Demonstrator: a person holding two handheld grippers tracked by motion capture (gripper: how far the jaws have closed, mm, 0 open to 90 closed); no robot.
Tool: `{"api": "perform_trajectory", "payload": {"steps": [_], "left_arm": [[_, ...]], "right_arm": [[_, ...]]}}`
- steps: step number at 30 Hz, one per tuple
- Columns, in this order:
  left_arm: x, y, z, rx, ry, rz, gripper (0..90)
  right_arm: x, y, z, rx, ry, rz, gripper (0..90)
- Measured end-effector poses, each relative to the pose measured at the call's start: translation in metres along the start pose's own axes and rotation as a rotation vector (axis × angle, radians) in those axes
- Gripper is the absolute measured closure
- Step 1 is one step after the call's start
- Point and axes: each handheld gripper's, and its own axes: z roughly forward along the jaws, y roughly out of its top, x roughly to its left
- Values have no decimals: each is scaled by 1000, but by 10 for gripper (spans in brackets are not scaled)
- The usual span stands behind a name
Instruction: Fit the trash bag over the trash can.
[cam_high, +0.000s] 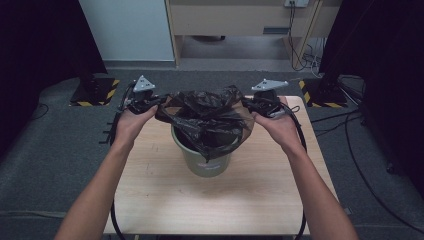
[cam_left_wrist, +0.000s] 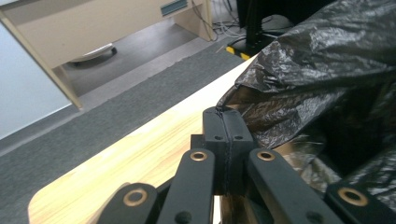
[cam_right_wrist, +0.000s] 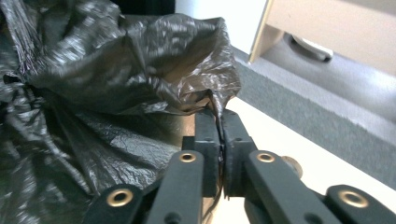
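From the high view, a black bin liner hangs stretched over a grey-green waste bin that stands near the middle of the pale wooden tabletop. The plastic is thin, glossy and heavily crinkled, bunched up above the bin's mouth, with one flap draped down over the front rim. The left hand-held gripper grips the liner's left edge and the right hand-held gripper its right edge, so the film is drawn taut between them above the bin. Each carries a grey three-cornered plate on top, and cables trail down past the person's forearms. Beyond the tabletop lie grey carpet, two black stands on yellow-striped bases, a light wooden desk against the wall, and loose cables on the floor at the right.

In the left gripper view, the jaws are pressed together on a thin hem of the liner, whose wrinkled mass billows at the right. The tabletop's rounded edge runs beneath, with carpet and the desk's leg behind.

In the right gripper view, the jaws likewise pinch a fold of the liner, the film rising out from between them and spreading left in shiny creases. The tabletop shows at the right, with carpet beyond.
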Motion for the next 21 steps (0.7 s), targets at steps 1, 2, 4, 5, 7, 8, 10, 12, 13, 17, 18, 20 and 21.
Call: {"api": "perform_trajectory", "payload": {"steps": [1,2,4,5,7,8,10,12,13,17,18,20,21], "left_arm": [[1,0,2,3,4,-3,899],[1,-1,4,2,8,-10,900],[3,-2,10,10,9,-22,900],[3,-3,12,13,4,-26,900],[3,-4,18,36,0,-21,900],[2,-6,20,46,-4,-15,900],[3,-9,24,67,-10,-16,900],[4,-11,28,77,-11,-19,900],[4,-13,28,94,-8,-25,900],[5,-19,34,112,-17,-41,900],[4,-20,34,118,-21,-36,900],[3,-21,33,121,-27,-38,900],[3,-22,33,124,-29,-33,900]], "right_arm": [[-1,0,2,9,-8,5,894],[-2,-1,4,20,-14,11,897],[-5,-3,11,49,-29,20,900],[-6,-4,14,63,-31,23,900],[-7,-7,20,94,-36,28,900],[-7,-9,24,117,-35,35,900],[-7,-12,30,144,-28,37,900],[-7,-15,35,165,-28,35,900],[-8,-16,37,175,-25,39,900],[-11,-24,45,202,-20,60,900],[-11,-25,46,205,-18,65,900],[-11,-28,49,214,-16,62,900],[-11,-29,49,213,-13,65,900]]}}
